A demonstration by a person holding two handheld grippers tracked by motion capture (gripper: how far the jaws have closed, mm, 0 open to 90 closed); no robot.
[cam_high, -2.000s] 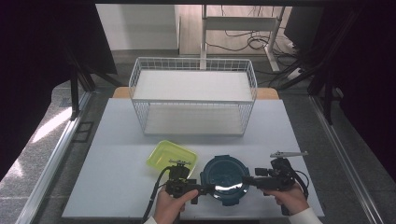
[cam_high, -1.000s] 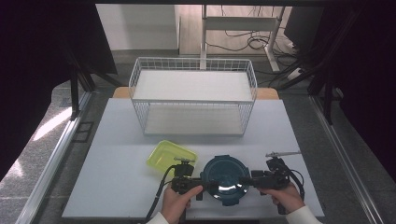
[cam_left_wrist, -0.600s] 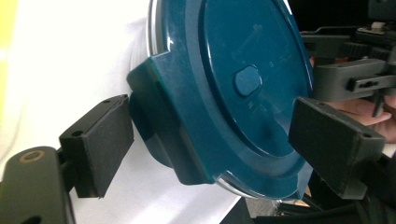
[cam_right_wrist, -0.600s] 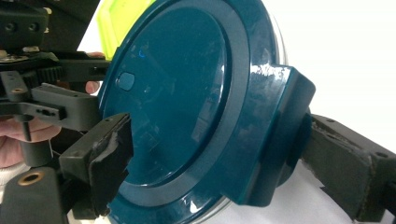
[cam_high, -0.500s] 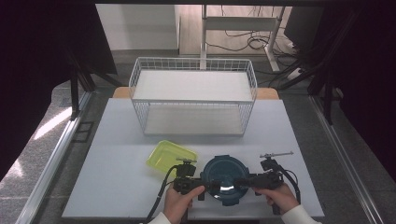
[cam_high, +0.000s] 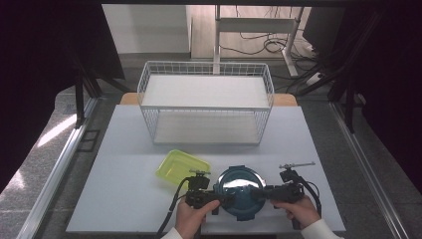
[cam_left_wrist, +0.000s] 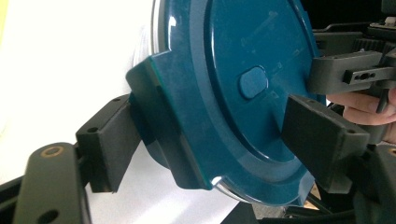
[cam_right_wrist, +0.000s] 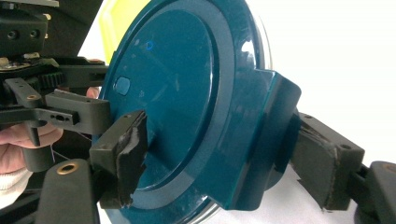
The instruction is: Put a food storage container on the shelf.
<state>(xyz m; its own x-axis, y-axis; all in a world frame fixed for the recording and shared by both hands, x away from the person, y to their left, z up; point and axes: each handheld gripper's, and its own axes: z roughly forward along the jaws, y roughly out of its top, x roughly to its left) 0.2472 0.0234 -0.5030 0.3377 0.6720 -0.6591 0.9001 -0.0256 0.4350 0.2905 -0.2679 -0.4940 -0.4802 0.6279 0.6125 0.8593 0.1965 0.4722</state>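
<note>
Both grippers are working the round teal lid [cam_high: 239, 191] at the bottom centre of the high view, right at the near table [cam_high: 124, 199] edge. The left gripper [cam_high: 225, 197] and right gripper [cam_high: 255, 194] each straddle a side latch tab, one jaw over the lid top and one under the flap, so I'd call both clamped on the lid. In the left gripper view the tab [cam_left_wrist: 161, 126] sits between the jaws. My guess is they're gripping opposite tabs to snap or unsnap them evenly. The yellow-green tub [cam_high: 181, 167] sits just upper left, the wire basket [cam_high: 206, 102] further back. Some faint embossing on the lid, can't read it.
</note>
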